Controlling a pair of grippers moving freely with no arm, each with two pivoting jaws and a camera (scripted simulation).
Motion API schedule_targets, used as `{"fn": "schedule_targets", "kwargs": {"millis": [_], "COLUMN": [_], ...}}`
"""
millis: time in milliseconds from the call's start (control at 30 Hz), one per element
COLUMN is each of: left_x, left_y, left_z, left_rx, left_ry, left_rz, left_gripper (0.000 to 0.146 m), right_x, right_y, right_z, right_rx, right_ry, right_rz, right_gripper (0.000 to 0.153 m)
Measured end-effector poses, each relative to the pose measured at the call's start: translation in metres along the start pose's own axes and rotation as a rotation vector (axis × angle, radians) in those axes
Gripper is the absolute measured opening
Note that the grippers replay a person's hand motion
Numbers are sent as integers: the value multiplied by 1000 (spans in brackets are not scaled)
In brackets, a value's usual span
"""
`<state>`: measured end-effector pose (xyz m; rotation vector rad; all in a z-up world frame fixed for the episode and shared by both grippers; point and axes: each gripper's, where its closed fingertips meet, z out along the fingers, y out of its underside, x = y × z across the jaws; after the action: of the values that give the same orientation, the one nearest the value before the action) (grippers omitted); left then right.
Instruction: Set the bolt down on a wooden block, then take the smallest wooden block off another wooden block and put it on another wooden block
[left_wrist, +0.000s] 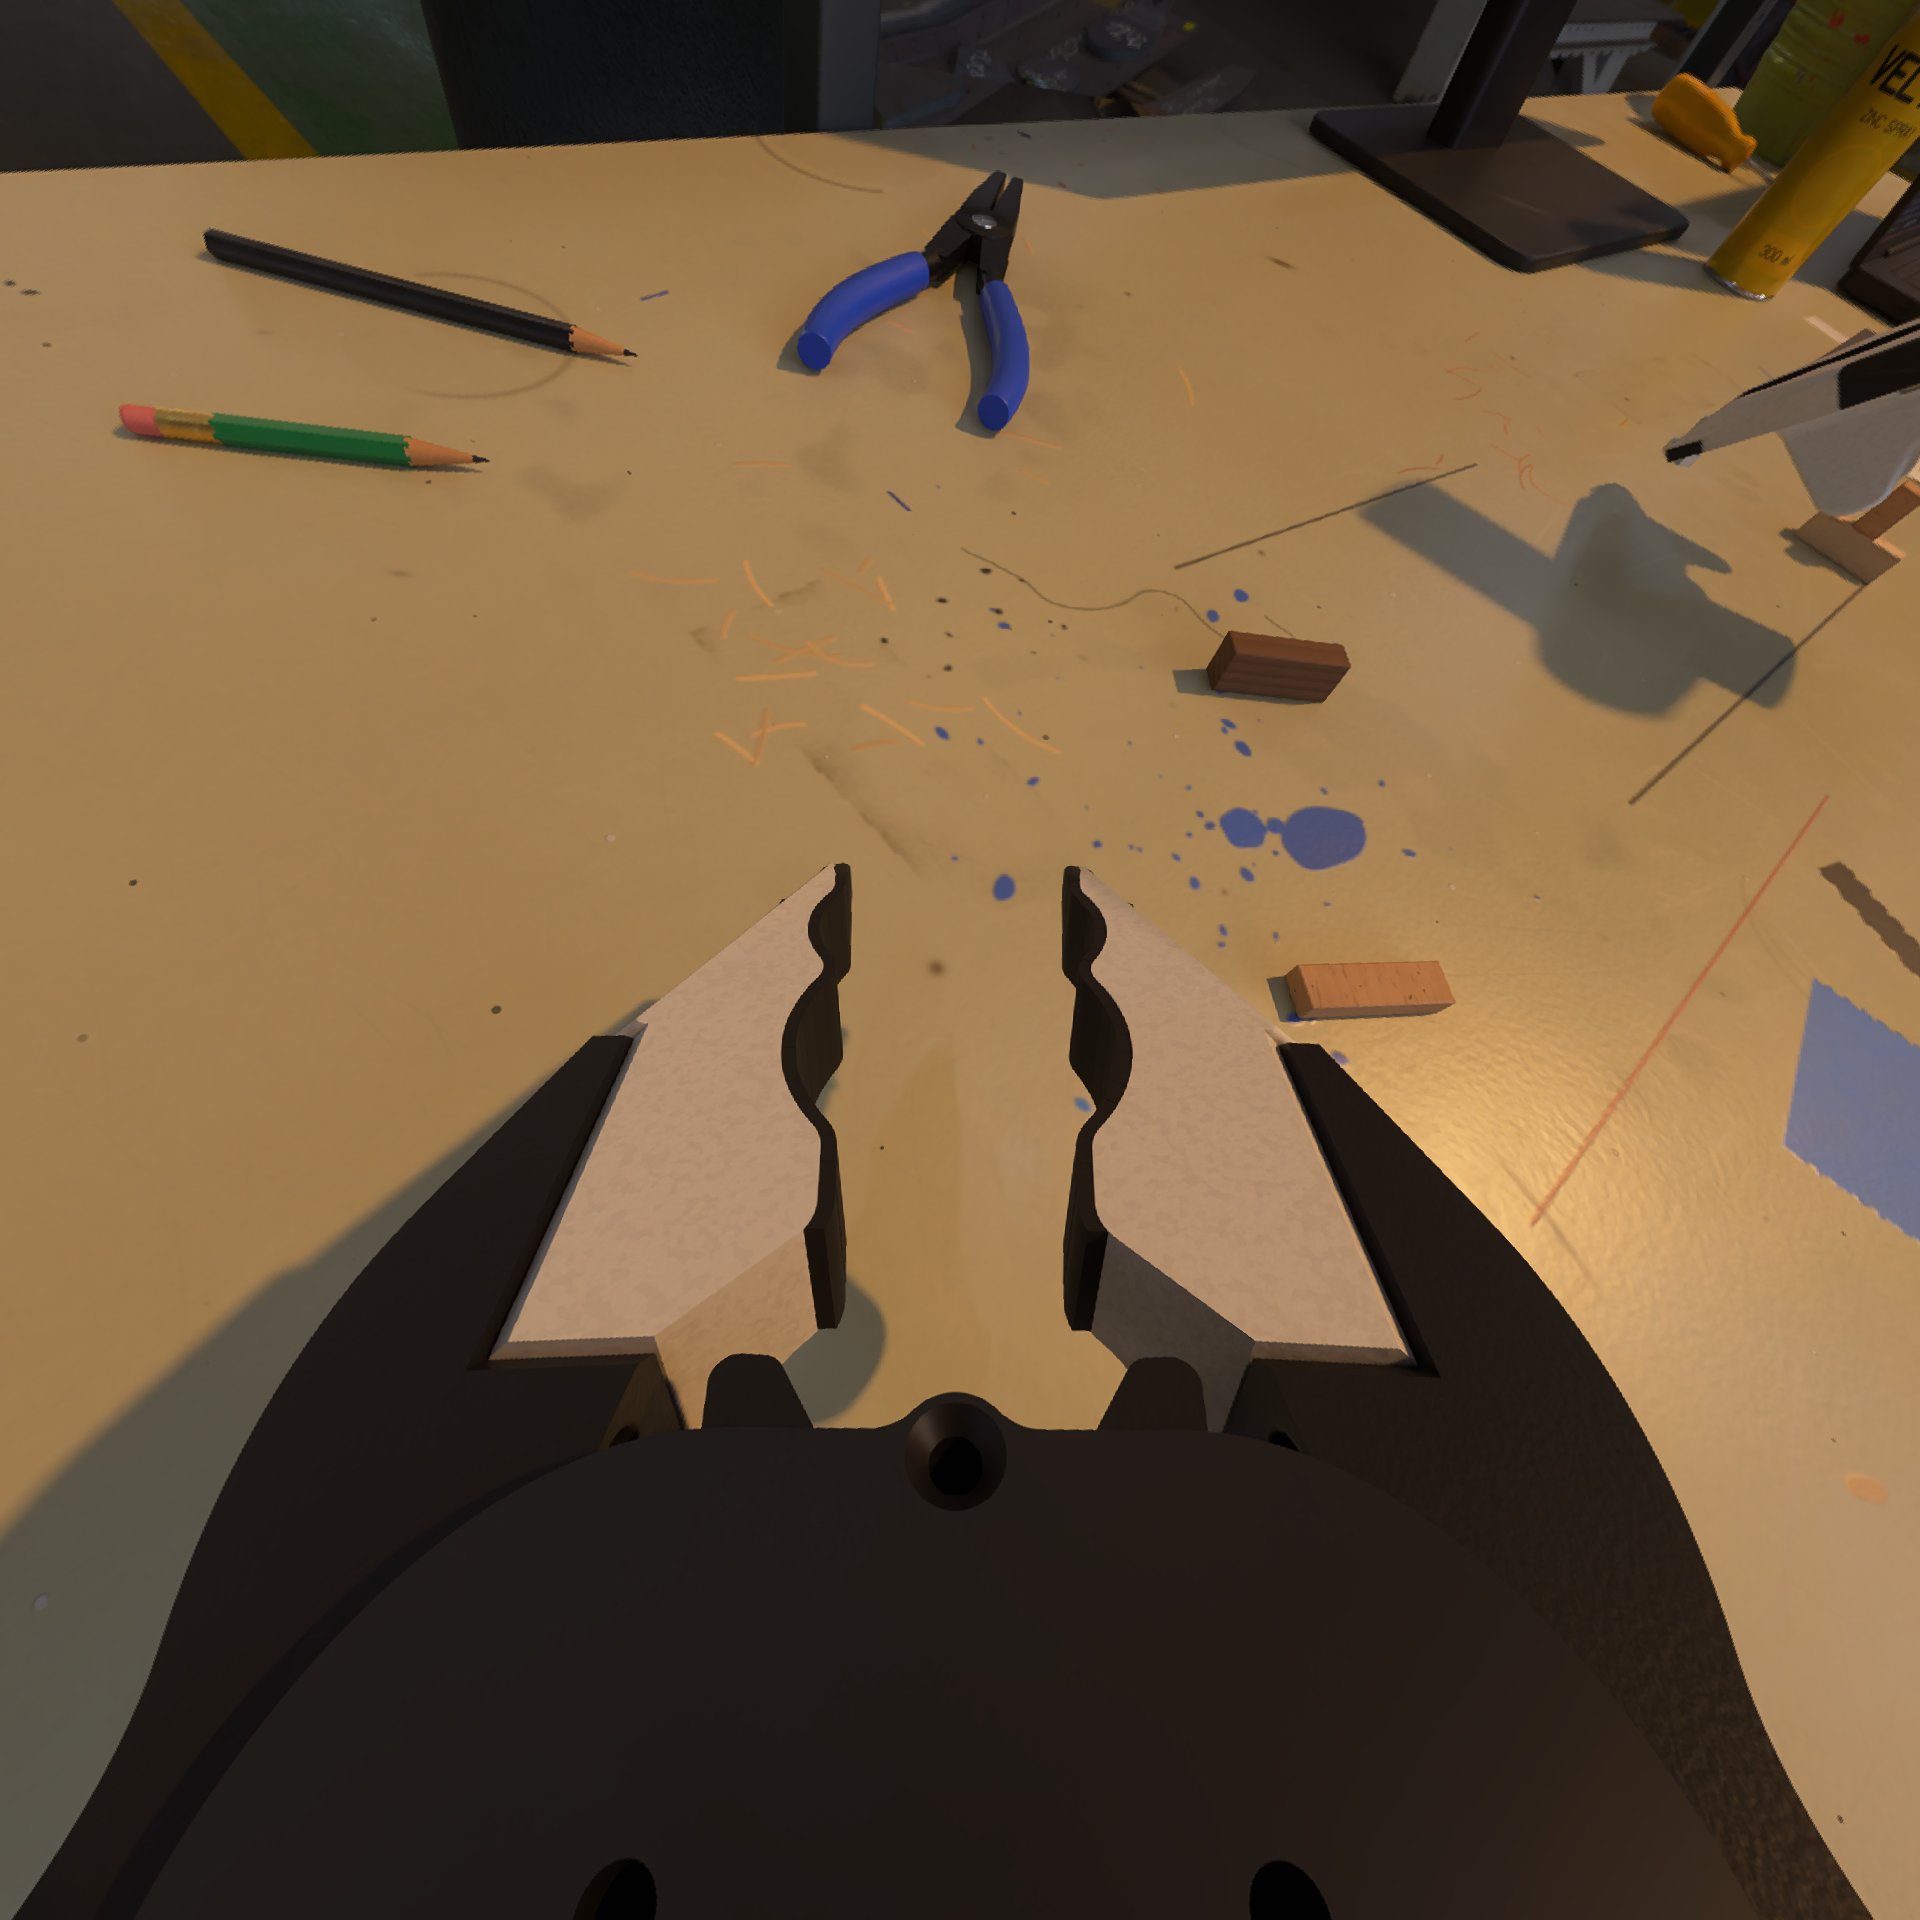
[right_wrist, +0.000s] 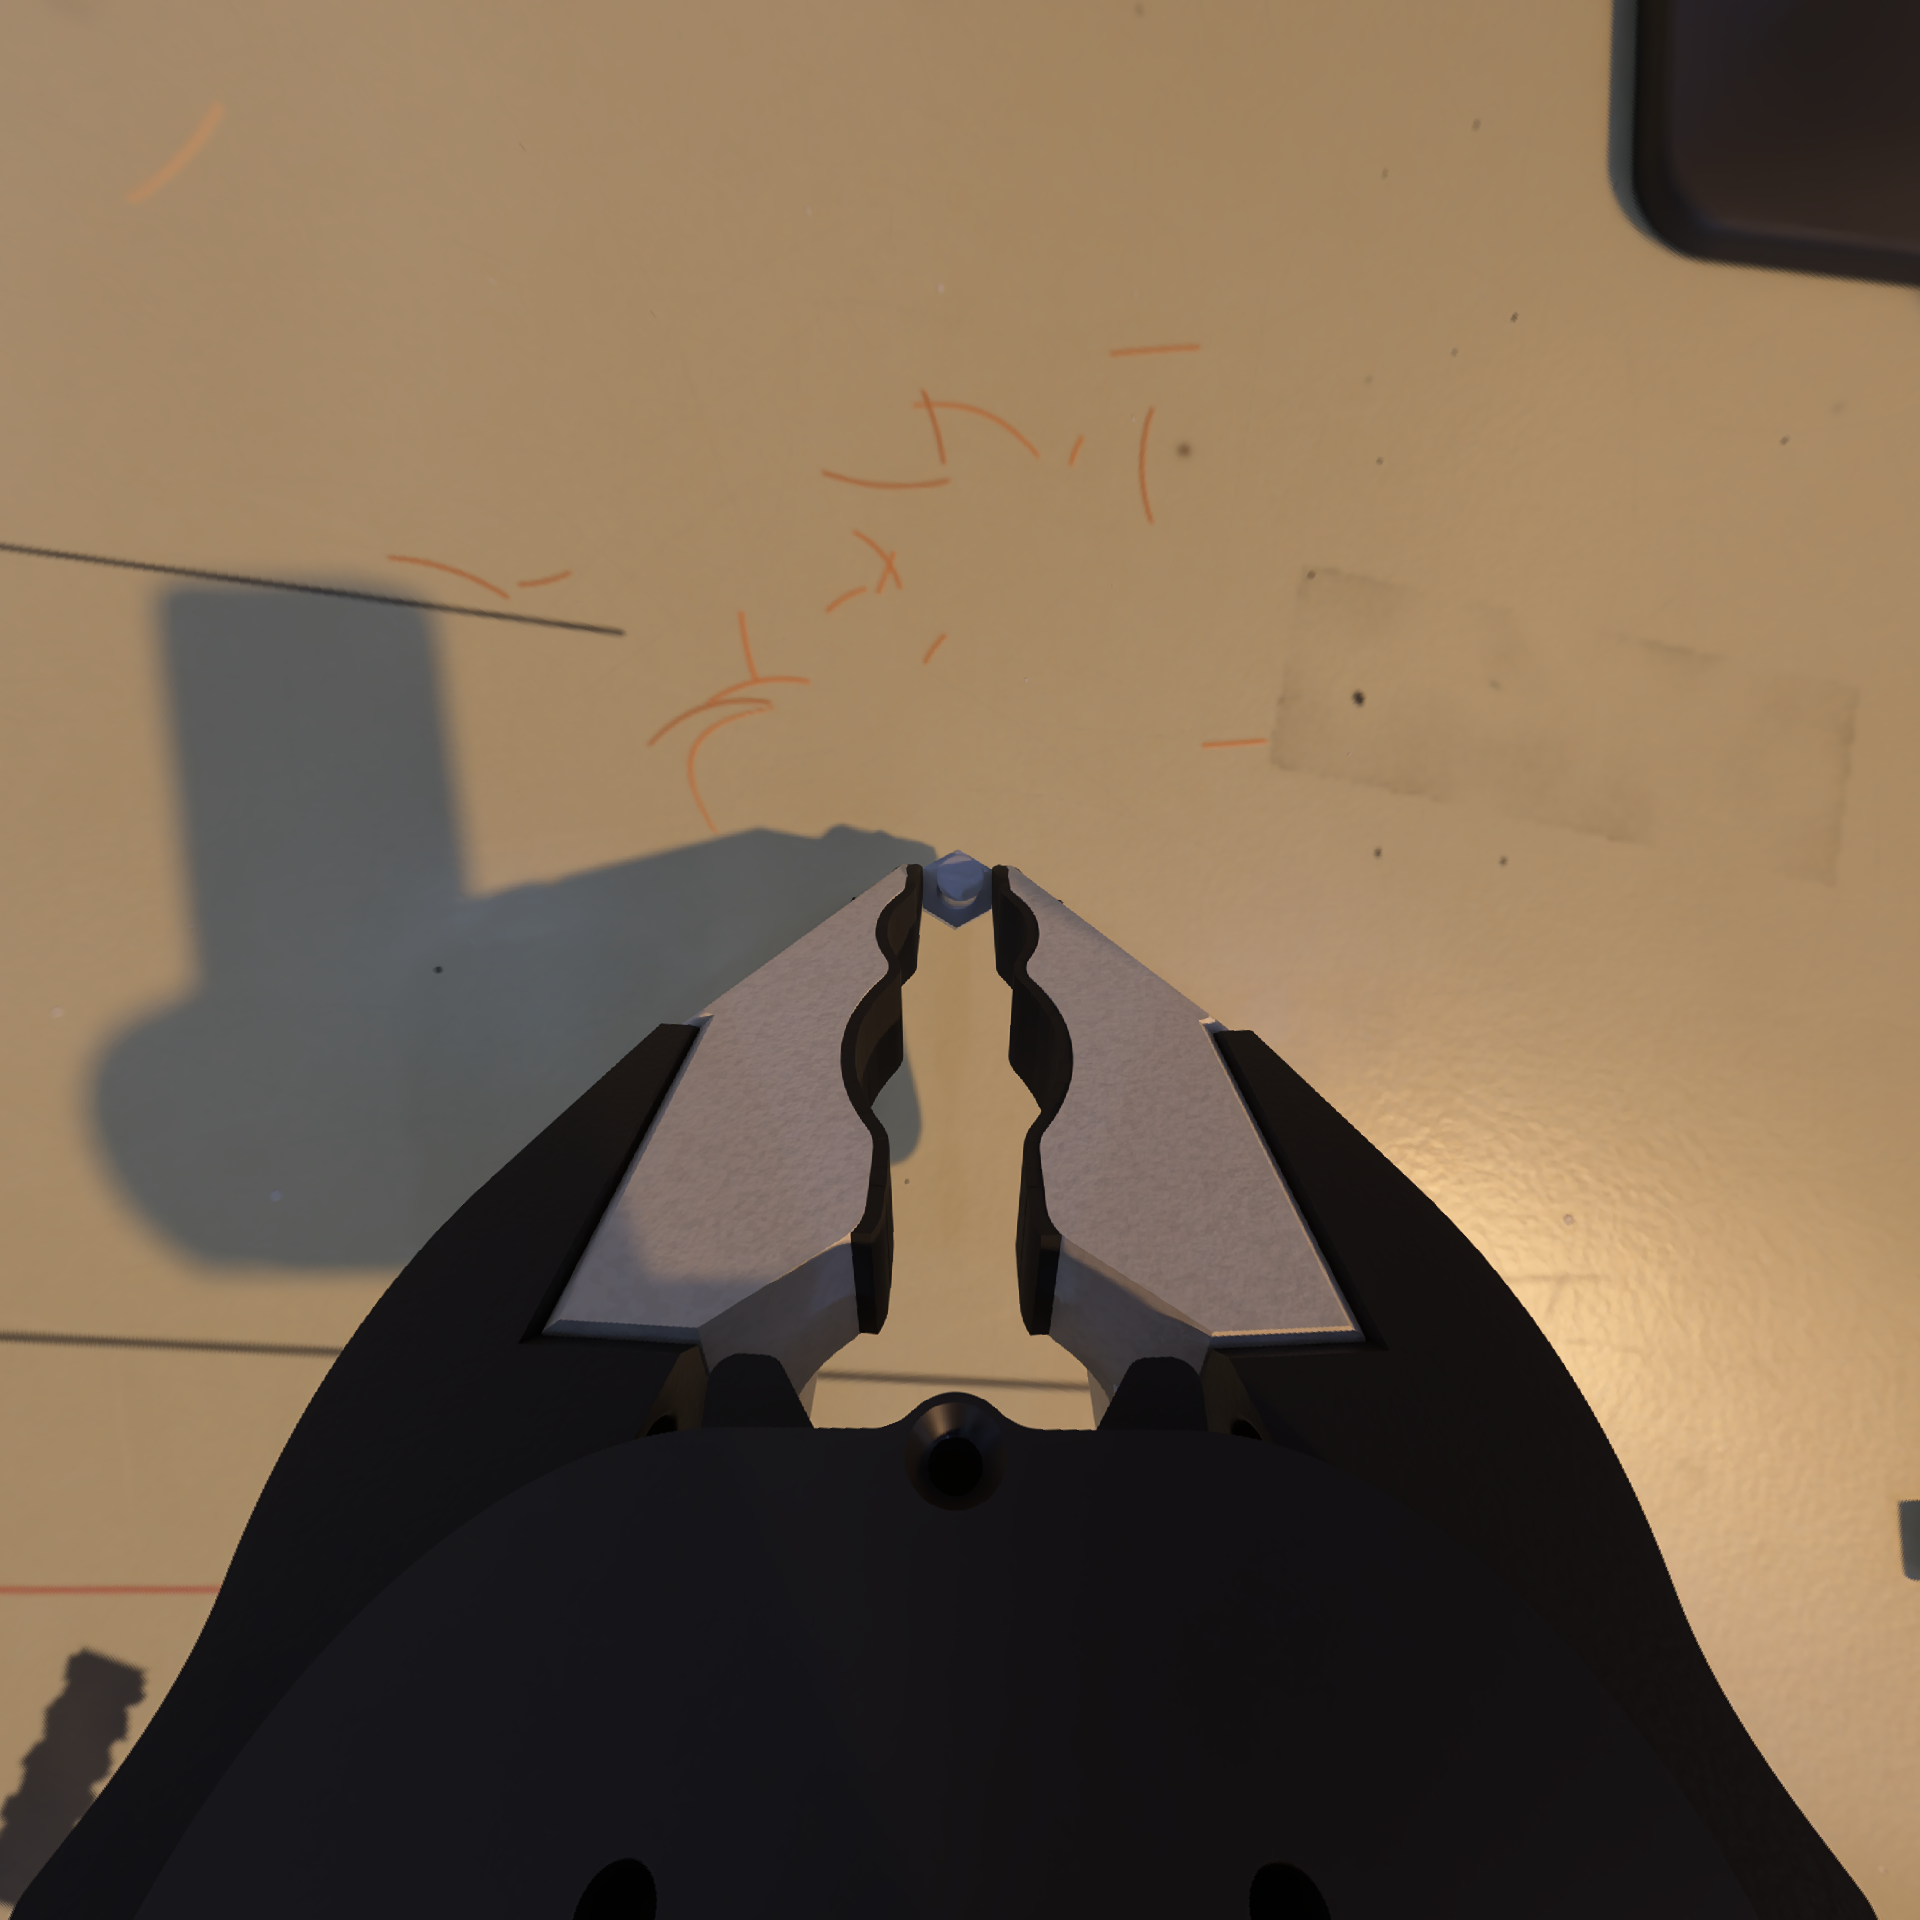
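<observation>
Here, bolt (right_wrist: 954, 891): a small pale hex-headed piece pinched between the tips of the right gripper (right_wrist: 956, 883), held above the tabletop.
Right gripper: jaws drawn in close on the bolt; it points down at the table and throws a broad dark shadow to its left. In the left wrist view it shows at the right edge (left_wrist: 1688, 449), above a pale wooden block (left_wrist: 1844, 549) that carries a smaller block (left_wrist: 1886, 514); both are partly hidden and cut by the frame.
Left gripper (left_wrist: 956, 883): jaws spread apart with nothing between them, hovering low over the table.
Dark brown block (left_wrist: 1278, 666): lying flat ahead and to the right of the left gripper, well apart from it.
Light wooden block (left_wrist: 1369, 988): lying flat just right of the left gripper's right finger.
Table (left_wrist: 520, 779): tan, worn surface with orange scratches, blue paint spatter, dark specks, thin pencil lines and a blue patch at the right edge.
Farther items: blue-handled pliers (left_wrist: 935, 301), a black pencil (left_wrist: 416, 296) and a green pencil (left_wrist: 301, 436) toward the far side; a black stand base (left_wrist: 1507, 187), a yellow spray can (left_wrist: 1808, 177) and an orange object (left_wrist: 1704, 120) at the far right corner.
Room: dim and dark beyond the table's far edge, with a yellow stripe at upper left.
</observation>
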<state>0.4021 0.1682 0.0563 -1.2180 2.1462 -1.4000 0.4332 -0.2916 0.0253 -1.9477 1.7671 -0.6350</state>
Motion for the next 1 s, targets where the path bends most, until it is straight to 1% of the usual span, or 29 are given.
{"fn": "schedule_targets", "kwargs": {"millis": [100,200,300,333,400,467,567,633,700,767,900,1000], "left_x": [0,-2,-4,-5,-6,-8,-9,-8,-7,-5,-5,-5], "left_y": [-1,-1,-1,-3,-4,-6,-8,-7,-7,-7,-6,-6], "left_z": [-1,-1,-1,-2,-3,-5,-7,-7,-7,-7,-7,-7], "left_rx": [5,10,9,16,26,39,46,44,40,39,37,33], "left_ry": [1,-13,-17,-19,-26,-34,-33,-29,-20,-12,-8,3], "left_rz": [-2,-1,-12,-14,-14,-17,-25,-30,-33,-32,-40,-56], "left_gripper": [40,39,38,38,38,38,38,38,38,38,38,38], "right_x": [-5,-26,-66,-85,-127,-176,-249,-289,-318,-337,-360,-369], "right_y": [-7,-19,-37,-41,-42,-35,0,24,39,44,52,51], "right_z": [-17,-51,-88,-98,-106,-103,-85,-75,-69,-65,-52,-47], "right_rx": [28,81,184,217,250,248,128,52,15,10,-36,-33], "right_ry": [-4,-25,-108,-150,-248,-371,-537,-601,-640,-651,-653,-660], "right_rz": [-22,-72,-153,-187,-259,-331,-456,-542,-609,-668,-759,-768], "right_gripper": [13,13,13,13,13,13,13,13,13,13,13,13]}}
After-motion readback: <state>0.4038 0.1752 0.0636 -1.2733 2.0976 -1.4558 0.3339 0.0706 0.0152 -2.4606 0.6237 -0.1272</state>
